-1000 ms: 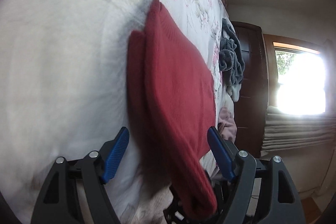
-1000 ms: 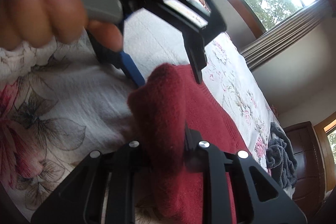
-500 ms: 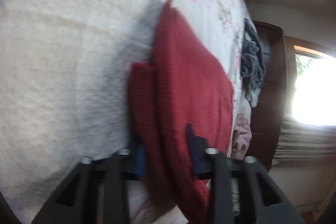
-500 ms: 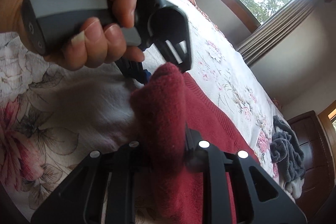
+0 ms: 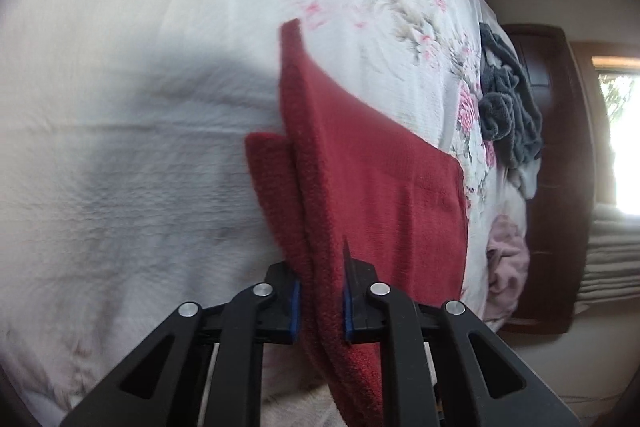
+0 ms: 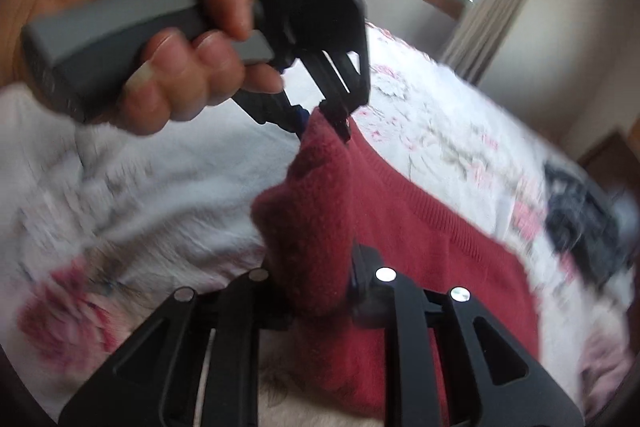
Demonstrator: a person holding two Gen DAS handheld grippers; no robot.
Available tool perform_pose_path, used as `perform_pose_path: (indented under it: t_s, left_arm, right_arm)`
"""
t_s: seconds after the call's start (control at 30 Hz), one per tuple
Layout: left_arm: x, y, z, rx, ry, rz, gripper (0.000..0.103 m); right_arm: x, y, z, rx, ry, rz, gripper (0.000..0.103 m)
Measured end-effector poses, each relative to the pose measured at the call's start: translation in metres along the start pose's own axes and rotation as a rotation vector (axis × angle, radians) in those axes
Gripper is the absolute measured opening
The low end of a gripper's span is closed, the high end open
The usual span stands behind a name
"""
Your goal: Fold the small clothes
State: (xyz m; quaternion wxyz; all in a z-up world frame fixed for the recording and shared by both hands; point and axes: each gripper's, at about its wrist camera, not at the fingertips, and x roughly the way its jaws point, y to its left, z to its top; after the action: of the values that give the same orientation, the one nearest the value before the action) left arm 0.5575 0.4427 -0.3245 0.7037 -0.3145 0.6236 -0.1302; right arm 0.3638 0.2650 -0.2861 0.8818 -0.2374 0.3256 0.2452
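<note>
A dark red knitted garment (image 5: 376, 187) lies partly folded on a white floral bedspread (image 5: 140, 87). My left gripper (image 5: 320, 299) is shut on its near edge, the thick fleecy hem pinched between the blue pads. In the right wrist view the same red garment (image 6: 420, 247) rises in a fold, and my right gripper (image 6: 316, 291) is shut on the raised hem. Farther along that hem the left gripper (image 6: 324, 115) shows again, held by a hand (image 6: 160, 39), clamped on the cloth's far corner.
A dark grey bundle of clothes (image 5: 508, 107) and a pale pink garment (image 5: 508, 251) lie near the bed's far edge. A dark wooden door (image 5: 548, 167) and a bright window (image 5: 624, 139) stand beyond. The bedspread (image 6: 120, 207) spreads left of the red garment.
My left gripper went from open around the red hem to shut on it. The hem between the two grippers has lifted, and both views have swung and blurred with the motion.
</note>
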Motion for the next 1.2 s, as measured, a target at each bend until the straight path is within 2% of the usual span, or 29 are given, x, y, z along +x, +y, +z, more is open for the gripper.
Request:
perform_pose_path:
  t_s: [0.13, 0.33, 0.5, 0.67, 0.83, 1.07, 1.2]
  left_arm:
    - [-0.008, -0.049, -0.006, 0.053, -0.025, 0.061, 0.015]
    - [-0.004, -0.118, -0.015, 0.138, -0.052, 0.145, 0.015]
    - [0.023, -0.153, -0.024, 0.182, -0.041, 0.244, 0.014]
    - [0.044, -0.185, -0.033, 0.214, -0.047, 0.297, 0.014]
    - [0.073, -0.221, -0.043, 0.265, -0.039, 0.377, 0.014]
    - [0.111, -0.268, -0.047, 0.319, -0.021, 0.434, 0.014]
    - [0.138, -0.295, -0.05, 0.36, 0.003, 0.469, 0.014]
  right_arm:
    - [-0.023, -0.054, -0.001, 0.186, -0.001, 0.075, 0.014]
    - [-0.048, -0.107, -0.024, 0.329, -0.045, 0.118, 0.011]
    - [-0.054, -0.133, -0.062, 0.429, -0.072, 0.147, 0.009]
    - [-0.048, -0.165, -0.093, 0.536, -0.089, 0.197, 0.008]
    - [-0.044, -0.193, -0.123, 0.658, -0.106, 0.288, 0.008]
    - [-0.049, -0.235, -0.155, 0.823, -0.129, 0.33, 0.008]
    - [-0.053, -0.248, -0.169, 0.847, -0.142, 0.355, 0.008]
